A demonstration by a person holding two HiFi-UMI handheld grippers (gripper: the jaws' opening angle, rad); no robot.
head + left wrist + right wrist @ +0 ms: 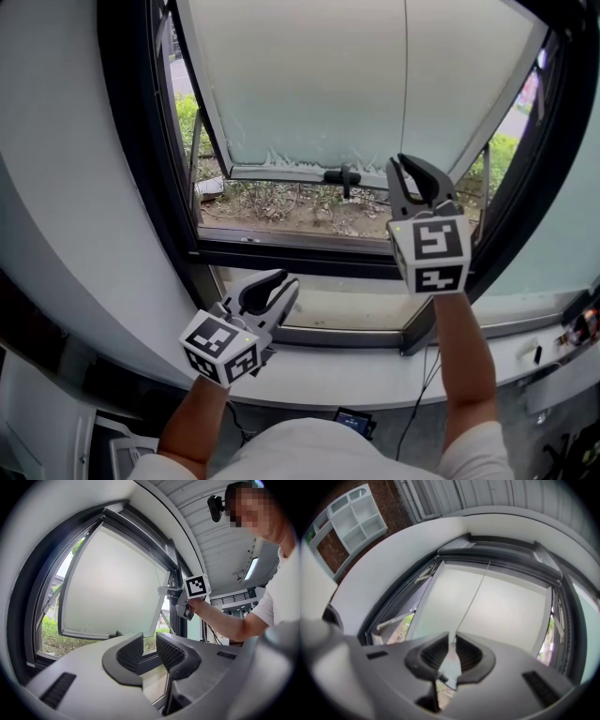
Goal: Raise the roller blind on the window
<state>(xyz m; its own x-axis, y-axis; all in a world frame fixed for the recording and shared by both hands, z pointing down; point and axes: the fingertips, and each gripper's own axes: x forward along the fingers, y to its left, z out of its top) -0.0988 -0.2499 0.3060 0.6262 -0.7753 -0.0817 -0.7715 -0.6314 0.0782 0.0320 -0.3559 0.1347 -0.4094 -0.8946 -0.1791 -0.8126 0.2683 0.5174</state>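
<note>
Nearest, at lower left, the left gripper [272, 292] hangs by the sill [366, 307], jaws apart and empty. At centre right, the right gripper [413, 178] has its jaws clamped on the pull cord [406, 84], which runs up across the lowered blind [309, 84].

left tool [149, 644]: jaws apart | roller blind [112, 588]: down over window [28, 597]
</note>
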